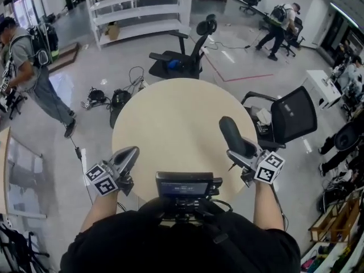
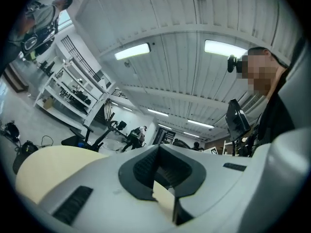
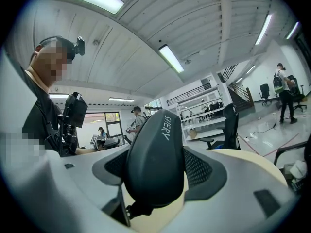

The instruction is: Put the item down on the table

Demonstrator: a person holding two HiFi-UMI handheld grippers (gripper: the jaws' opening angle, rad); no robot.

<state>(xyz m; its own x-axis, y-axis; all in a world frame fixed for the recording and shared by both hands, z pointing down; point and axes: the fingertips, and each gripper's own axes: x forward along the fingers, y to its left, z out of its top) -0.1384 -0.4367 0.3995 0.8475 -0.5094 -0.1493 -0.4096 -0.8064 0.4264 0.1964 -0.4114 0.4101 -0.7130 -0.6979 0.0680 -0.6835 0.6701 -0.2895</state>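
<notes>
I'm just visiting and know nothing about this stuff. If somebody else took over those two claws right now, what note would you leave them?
Left claw: shut, nothing in it, at the near left edge of the round table.
Right claw: shut on a dark grey item, held upright over the table's right side.
Done: the item is in the grip.
Left: lower it onto the table, open the claw, pull away.

We see a black office chair (image 1: pixel 182 53) on the glossy floor (image 1: pixel 114 61), with white shelving (image 1: pixel 136 7) farther back. A mesh-backed chair (image 1: pixel 291 115) stands at right. Cables and black bags (image 1: pixel 111 98) lie at left, near a person wearing a backpack (image 1: pixel 28 61). Red floor tape (image 1: pixel 242 77) runs toward another person (image 1: pixel 277 27).
</notes>
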